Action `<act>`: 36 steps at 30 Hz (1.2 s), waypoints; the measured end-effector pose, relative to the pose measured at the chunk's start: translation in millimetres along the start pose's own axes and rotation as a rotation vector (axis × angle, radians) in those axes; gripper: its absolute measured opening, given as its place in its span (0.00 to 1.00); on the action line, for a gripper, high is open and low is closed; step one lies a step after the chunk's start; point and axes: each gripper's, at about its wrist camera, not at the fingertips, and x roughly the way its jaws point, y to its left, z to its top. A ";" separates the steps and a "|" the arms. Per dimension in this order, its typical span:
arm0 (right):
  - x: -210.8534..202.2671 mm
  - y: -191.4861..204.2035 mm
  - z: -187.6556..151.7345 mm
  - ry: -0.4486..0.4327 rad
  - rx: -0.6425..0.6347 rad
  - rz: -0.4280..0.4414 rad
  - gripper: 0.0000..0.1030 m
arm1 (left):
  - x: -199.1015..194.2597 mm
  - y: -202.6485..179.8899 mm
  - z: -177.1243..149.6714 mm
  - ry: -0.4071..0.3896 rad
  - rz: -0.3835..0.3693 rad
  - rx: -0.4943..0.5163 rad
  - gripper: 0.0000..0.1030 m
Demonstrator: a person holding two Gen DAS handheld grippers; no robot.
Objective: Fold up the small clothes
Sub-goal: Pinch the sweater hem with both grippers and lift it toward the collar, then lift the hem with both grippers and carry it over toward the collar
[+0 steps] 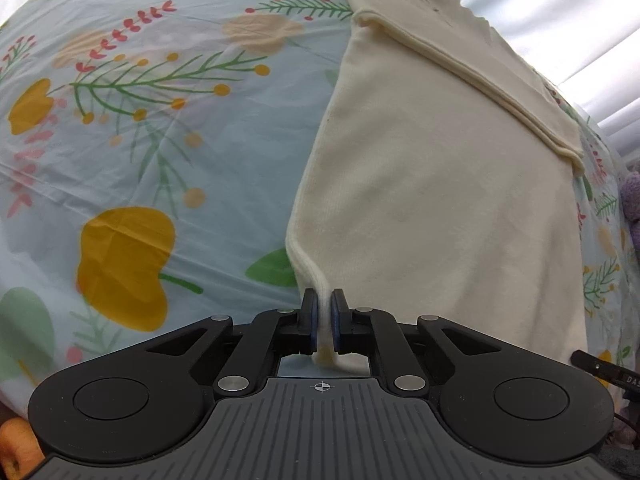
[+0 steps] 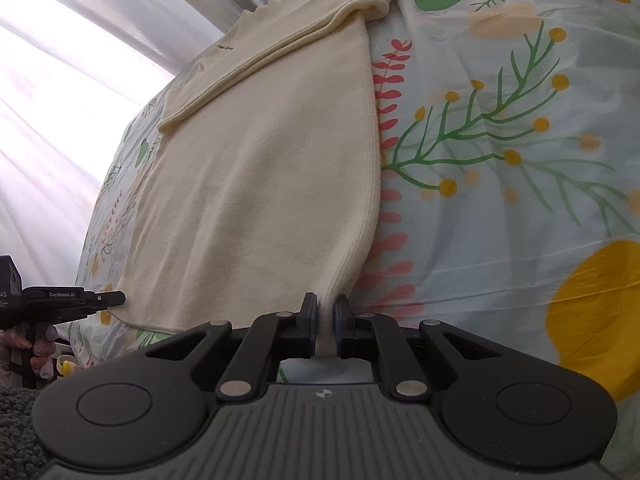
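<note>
Cream knit fabric, a small top or sweater, lies spread on a floral sheet that covers what seems to be a bed, and its sleeves are already folded across the far part as a thick band. Each gripper holds one near corner of the hem. The left gripper has its jaws pressed together on the left corner, and a little tuft of fabric comes out behind the pads. The right gripper pinches the right corner in the same way. I think the corners are held so because the next fold needs both of them to travel together, to keep the hem straight and the body flat. The fabric rises slightly to each pinch, so the hem seems a bit lifted from the sheet while the rest lies flat. The long axis of the garment runs away from the two grippers, toward bright curtains at the far side, with the hem near and the folded sleeves far. In the right wrist view, the left gripper is visible at the left border, just beside the other hem corner.
</note>
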 end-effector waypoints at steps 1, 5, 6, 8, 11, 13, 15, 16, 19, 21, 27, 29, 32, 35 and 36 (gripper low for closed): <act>-0.5 -0.3 0.8 -0.001 0.007 0.010 0.06 | -3.2 -0.6 2.1 -0.011 -0.012 -0.009 0.08; -8.4 -1.6 9.7 -0.022 0.051 0.086 0.06 | -27.1 -5.2 18.7 -0.100 -0.112 -0.034 0.08; -11.4 -2.2 14.8 -0.040 0.066 0.109 0.05 | -32.5 -6.7 23.9 -0.126 -0.133 -0.035 0.08; -15.2 -2.5 27.2 -0.084 0.086 0.134 0.05 | -42.8 -12.5 40.7 -0.195 -0.173 -0.040 0.08; -16.3 0.7 52.9 -0.163 0.100 0.133 0.05 | -44.3 -25.1 70.6 -0.259 -0.175 -0.026 0.08; -14.8 6.2 73.7 -0.226 0.073 0.106 0.05 | -39.8 -36.3 91.9 -0.299 -0.143 -0.002 0.08; -9.3 11.2 96.1 -0.272 0.059 0.078 0.05 | -31.2 -42.9 112.8 -0.331 -0.124 0.011 0.06; -5.6 13.7 107.3 -0.294 0.049 0.055 0.05 | -25.0 -44.8 123.2 -0.351 -0.116 0.005 0.06; 9.6 19.0 138.0 -0.341 0.033 -0.017 0.05 | -3.4 -50.3 146.9 -0.384 -0.068 0.005 0.04; 20.8 20.8 153.6 -0.360 0.013 -0.069 0.05 | 14.2 -54.3 158.3 -0.403 0.007 0.017 0.04; 32.6 32.1 160.5 -0.425 -0.125 -0.210 0.21 | 41.6 -43.6 156.2 -0.371 -0.039 0.116 0.22; 32.7 32.3 154.2 -0.404 -0.209 -0.204 0.33 | 48.5 -42.3 150.5 -0.358 -0.044 0.185 0.32; 43.5 35.9 148.8 -0.336 -0.318 -0.246 0.33 | 62.5 -43.3 146.1 -0.315 -0.014 0.250 0.32; 54.4 35.6 146.8 -0.289 -0.360 -0.274 0.33 | 70.5 -41.6 145.4 -0.271 -0.030 0.259 0.30; 56.7 35.4 146.2 -0.282 -0.364 -0.277 0.33 | 71.9 -41.6 144.7 -0.263 -0.032 0.267 0.30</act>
